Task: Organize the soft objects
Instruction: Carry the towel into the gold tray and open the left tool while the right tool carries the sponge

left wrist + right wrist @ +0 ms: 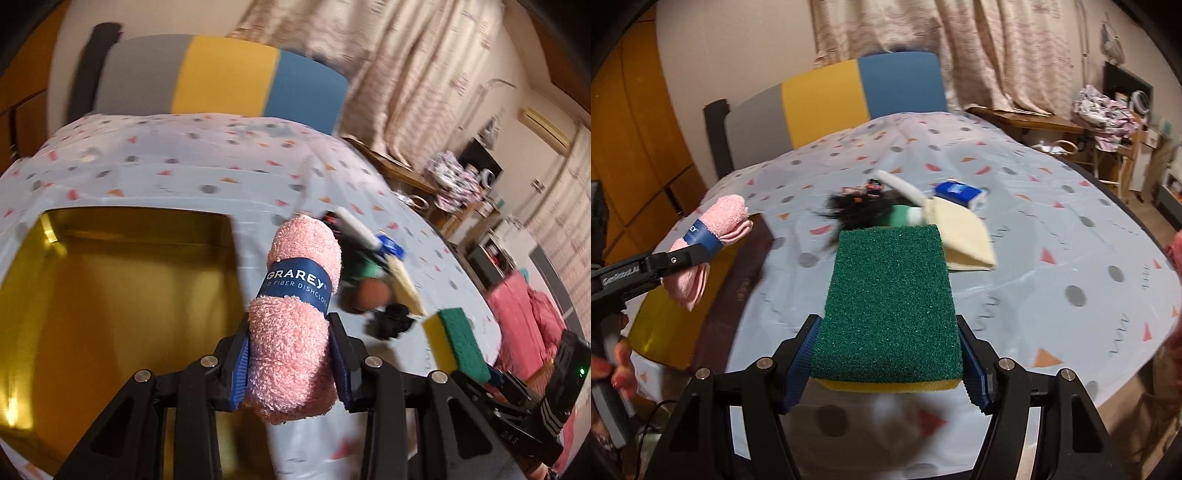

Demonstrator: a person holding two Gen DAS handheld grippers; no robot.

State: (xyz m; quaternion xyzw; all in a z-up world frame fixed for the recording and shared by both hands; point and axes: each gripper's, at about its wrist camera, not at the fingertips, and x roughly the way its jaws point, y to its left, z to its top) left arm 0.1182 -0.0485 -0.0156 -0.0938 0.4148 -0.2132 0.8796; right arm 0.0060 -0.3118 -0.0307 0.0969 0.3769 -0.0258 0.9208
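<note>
Spread over the bed, a pale blue sheet [1052, 206] with triangles and dots is the work surface, and a grey, yellow and blue headboard [827, 99] stands at its far end with curtains behind.

Sunk into the sheet on the left is a yellow box [110, 295], open at the top, its inside bare as far as the left wrist view shows. It is the likely place for the soft things, and the coming move turns on it.

At the middle of the bed lies a loose pile [886, 210]: something black and fuzzy, something green, a cream folded cloth [964, 236] and a small blue pack [960, 192] at the far right.

Next in size, the green-and-yellow sponge [892, 306] sits flat between the jaws of the right gripper [892, 365], pinched at its near end, its long axis pointing away toward the pile. The box lies well to its left.

Smallest, the pink rolled dishcloth [291, 325] with a blue paper band is clamped at its lower half by the left gripper [291, 354], the roll's long axis running up and away from the jaws. It hangs just beside the box's right rim, so the left hand is the nearer of the 2; a short shift to the left should put the roll over the opening.
</note>
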